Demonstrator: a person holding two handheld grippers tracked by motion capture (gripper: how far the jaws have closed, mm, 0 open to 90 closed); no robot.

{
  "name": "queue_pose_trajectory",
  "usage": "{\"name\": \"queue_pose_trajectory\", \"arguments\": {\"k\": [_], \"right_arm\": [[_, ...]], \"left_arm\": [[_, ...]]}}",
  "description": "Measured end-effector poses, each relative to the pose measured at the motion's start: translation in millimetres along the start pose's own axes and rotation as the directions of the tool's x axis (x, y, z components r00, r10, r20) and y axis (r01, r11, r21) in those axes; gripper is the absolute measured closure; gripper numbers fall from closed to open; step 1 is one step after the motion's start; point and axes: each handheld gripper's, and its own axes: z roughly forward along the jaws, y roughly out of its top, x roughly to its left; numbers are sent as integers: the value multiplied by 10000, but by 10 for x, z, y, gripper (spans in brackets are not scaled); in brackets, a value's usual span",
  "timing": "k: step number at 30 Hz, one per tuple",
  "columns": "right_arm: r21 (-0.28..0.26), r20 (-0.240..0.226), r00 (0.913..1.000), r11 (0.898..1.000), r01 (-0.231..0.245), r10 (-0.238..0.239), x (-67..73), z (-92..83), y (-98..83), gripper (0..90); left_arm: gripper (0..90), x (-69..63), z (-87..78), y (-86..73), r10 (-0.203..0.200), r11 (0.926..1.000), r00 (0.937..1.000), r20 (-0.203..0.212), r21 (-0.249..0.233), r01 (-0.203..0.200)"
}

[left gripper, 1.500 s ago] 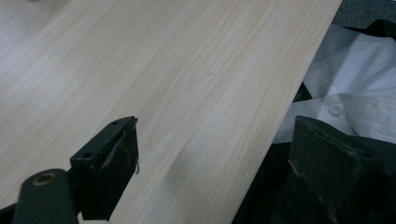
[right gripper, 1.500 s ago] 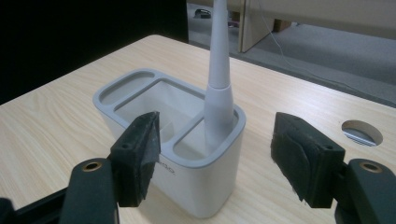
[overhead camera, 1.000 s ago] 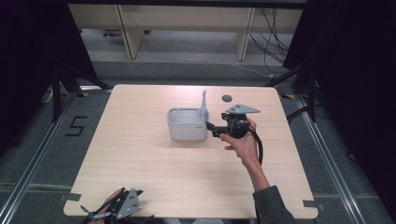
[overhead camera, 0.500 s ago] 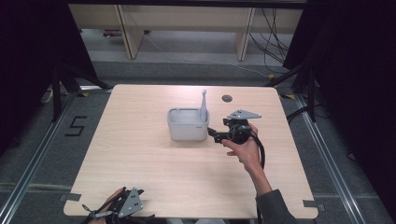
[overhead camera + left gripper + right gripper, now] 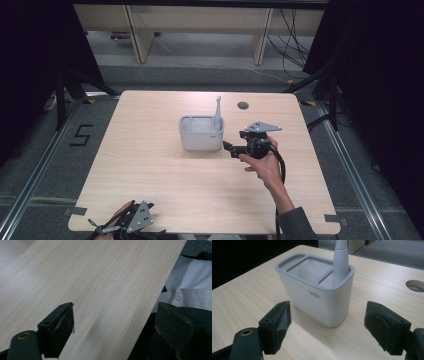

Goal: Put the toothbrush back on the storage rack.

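Round cable hole [image 5: 243, 105] in the wooden table [image 5: 150, 165].

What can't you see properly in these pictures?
- Bottom of the grey plastic handle standing in the grey three-compartment caddy: hidden by the caddy's wall, right gripper view.
- Handle's top: cut off by the upper edge, right gripper view.
- Small printed logo on the caddy: too small, high view.
- Left gripper: partly cut off by the bottom edge, high view.
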Motion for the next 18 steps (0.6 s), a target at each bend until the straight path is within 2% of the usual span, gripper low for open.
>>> {"name": "queue_pose_trajectory", "arguments": {"k": [2, 3, 4, 6, 7, 8, 10, 11, 13, 14, 16, 17, 18], "right_arm": [[91, 75, 9998, 9997, 208, -209, 0, -9, -9, 221], [98, -45, 9999, 9999, 115, -114, 16, -4, -12, 221], [41, -25, 9988, 9988, 486, -486, 3, 3, -16, 221], [157, 137, 9999, 9999, 55, -57, 55, -18, -32, 220], [102, 13, 9995, 9994, 328, -328, 44, -11, -37, 219], [139, -59, 9997, 9996, 258, -258, 62, -14, -46, 219], [96, -47, 9990, 9989, 450, -450, 78, -31, -65, 217], [110, 5, 9997, 9996, 264, -264, 111, -44, -82, 217], [179, 76, 9986, 9985, 522, -523, 120, -74, -100, 217], [229, -50, 9985, 9982, 554, -553, 127, -79, -110, 216], [197, -68, 9986, 9984, 521, -520, 137, -85, -123, 217], [231, 39, 9996, 9993, 294, -295, 167, -99, -144, 216], [256, -29, 9992, 9989, 389, -389, 171, -106, -167, 217]], "left_arm": [[152, -4, -2, 2, 34, 10000, 10000, 20, -13, -34], [152, -6, -3, 1, 52, 10000, 10000, 39, 11, -52], [152, -12, 2, -3, 47, 10000, 10000, -9, -30, -47], [152, -21, -11, -4, 117, 9999, 9999, -45, 102, -117], [152, -21, -12, -8, 112, 9999, 9999, -20, 70, -112], [152, -17, -14, -13, 131, 9999, 9999, -27, 70, -131], [152, -18, -13, -18, 32, 10000, 10000, -16, 20, -32], [152, -3, -22, -21, 104, 9999, 9999, -119, 110, -103], [152, -6, -22, -16, 28, 10000, 10000, -66, 12, -28], [152, -5, -18, -12, 47, 10000, 10000, -28, -3, -47], [152, -8, -10, -11, 52, 10000, 9999, -98, 28, -52], [152, -15, -7, -14, -20, 10000, 10000, -6, 35, 20], [152, -16, -8, -15, -4, 10000, 10000, -61, 55, 5]]}}
